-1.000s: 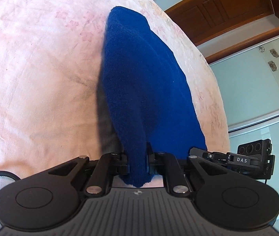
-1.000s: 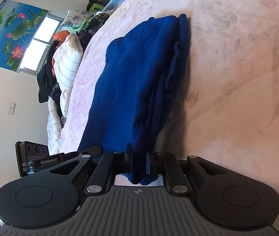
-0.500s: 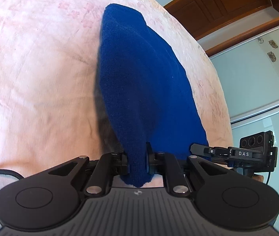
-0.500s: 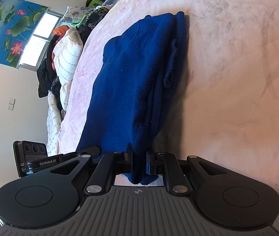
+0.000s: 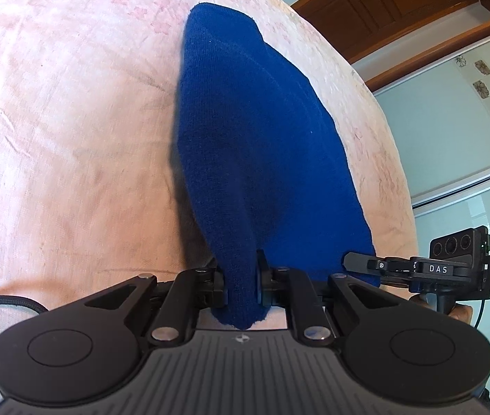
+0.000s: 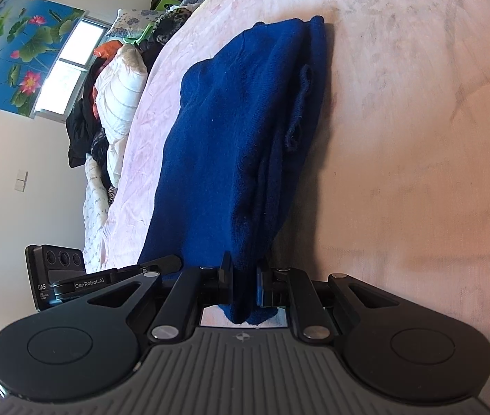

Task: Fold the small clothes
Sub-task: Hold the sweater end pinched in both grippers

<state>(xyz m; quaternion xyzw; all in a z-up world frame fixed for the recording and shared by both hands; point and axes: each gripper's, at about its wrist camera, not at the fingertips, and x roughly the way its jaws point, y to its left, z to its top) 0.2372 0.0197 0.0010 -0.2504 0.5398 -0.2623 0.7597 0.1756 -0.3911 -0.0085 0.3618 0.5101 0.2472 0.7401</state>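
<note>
Both grippers lift the blue sweater [image 5: 255, 145] slightly higher above the bed [image 5: 55, 121]. Left gripper [image 5: 241, 276] and right gripper [image 6: 244, 276] clamp its near edge. It looks soft and light, so corners are best to grip.

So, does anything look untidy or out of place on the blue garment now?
One thing: on the blue knit garment, a loose edge or strap sticks out wavy along the side of the fold instead of lying flush. Otherwise nothing stands out; the left gripper and right gripper each pinch a near corner above the pink bedsheet.
</note>
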